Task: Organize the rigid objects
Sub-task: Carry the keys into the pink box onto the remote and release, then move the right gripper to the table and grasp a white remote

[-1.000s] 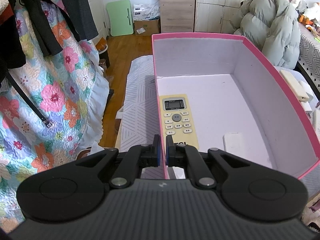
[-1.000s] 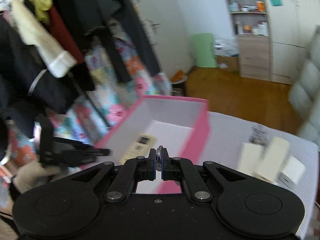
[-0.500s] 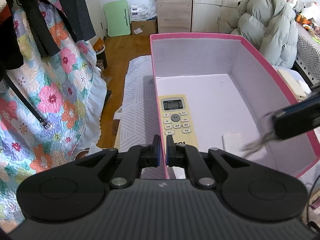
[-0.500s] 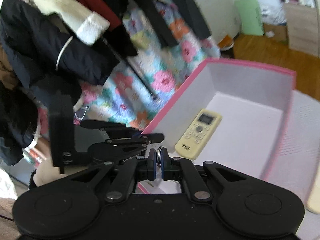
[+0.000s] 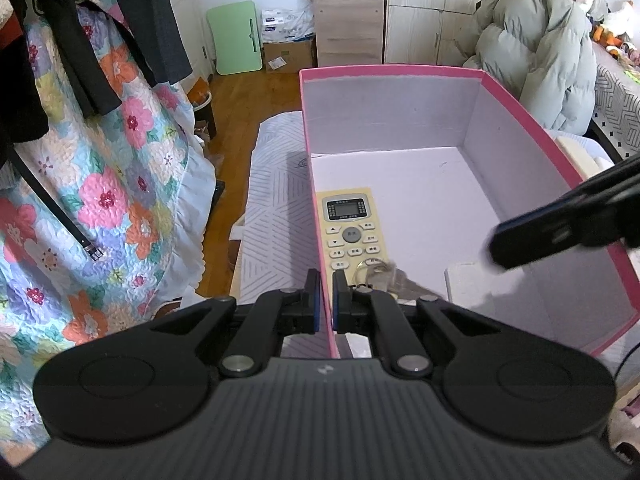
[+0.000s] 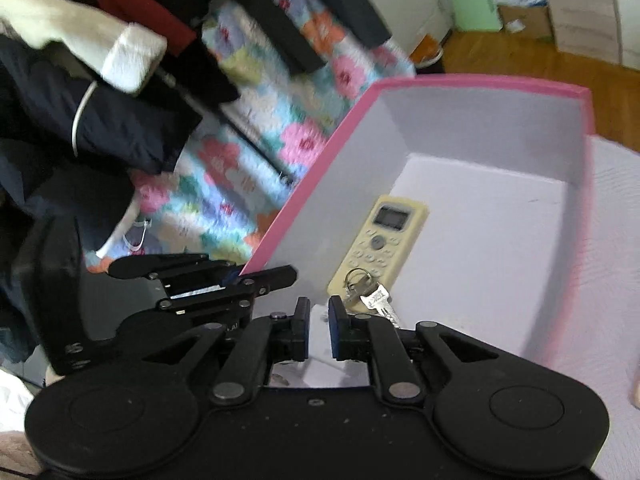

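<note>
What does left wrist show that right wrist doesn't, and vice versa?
Left wrist only: the white block on the box floor, the puffer coat.

Right wrist only: the left gripper side-on, clamped on the box wall; the right gripper opening, nothing between its pads.

Both: pink box, remote, keys lying partly on the remote, floral quilt.

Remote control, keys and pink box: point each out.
remote control [image 6: 380,246], right wrist view, on its button face.
keys [image 6: 370,294], right wrist view, on the key heads beside the ring.
pink box [image 5: 390,70], left wrist view, on the far wall's pink rim.
</note>
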The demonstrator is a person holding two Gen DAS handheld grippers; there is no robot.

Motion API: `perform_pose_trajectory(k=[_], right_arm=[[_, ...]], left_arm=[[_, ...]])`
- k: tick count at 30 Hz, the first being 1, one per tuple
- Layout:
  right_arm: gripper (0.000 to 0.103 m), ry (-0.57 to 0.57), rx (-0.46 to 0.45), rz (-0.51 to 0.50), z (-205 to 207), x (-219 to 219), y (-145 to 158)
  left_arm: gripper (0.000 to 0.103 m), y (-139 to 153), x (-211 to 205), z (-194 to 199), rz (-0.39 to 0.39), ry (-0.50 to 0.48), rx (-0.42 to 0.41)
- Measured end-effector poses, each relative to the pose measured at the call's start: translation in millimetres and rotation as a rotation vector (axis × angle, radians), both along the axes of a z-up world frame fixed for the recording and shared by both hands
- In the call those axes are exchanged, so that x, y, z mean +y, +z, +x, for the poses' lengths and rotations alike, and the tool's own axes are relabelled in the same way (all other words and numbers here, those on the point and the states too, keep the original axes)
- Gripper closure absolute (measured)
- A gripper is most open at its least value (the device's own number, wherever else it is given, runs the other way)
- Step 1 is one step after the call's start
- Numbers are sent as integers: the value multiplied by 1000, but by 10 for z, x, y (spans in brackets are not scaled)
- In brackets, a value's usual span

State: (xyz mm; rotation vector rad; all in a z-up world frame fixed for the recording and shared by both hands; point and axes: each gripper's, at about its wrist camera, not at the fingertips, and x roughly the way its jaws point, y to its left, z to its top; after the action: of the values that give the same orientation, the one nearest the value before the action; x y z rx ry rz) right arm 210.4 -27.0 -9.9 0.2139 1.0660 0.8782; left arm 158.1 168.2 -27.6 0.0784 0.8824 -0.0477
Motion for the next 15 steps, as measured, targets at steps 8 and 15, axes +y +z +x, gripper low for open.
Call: perform_pose_trajectory(k=[8,15], right_arm=[[70,-185,-122,-55,-307,-761,217],[65,-362,-147,-141,-497,-1430,168]], left_arm=[[98,8,-12,-15,8,3,8],[99,6,-26,-22,11,15,3]])
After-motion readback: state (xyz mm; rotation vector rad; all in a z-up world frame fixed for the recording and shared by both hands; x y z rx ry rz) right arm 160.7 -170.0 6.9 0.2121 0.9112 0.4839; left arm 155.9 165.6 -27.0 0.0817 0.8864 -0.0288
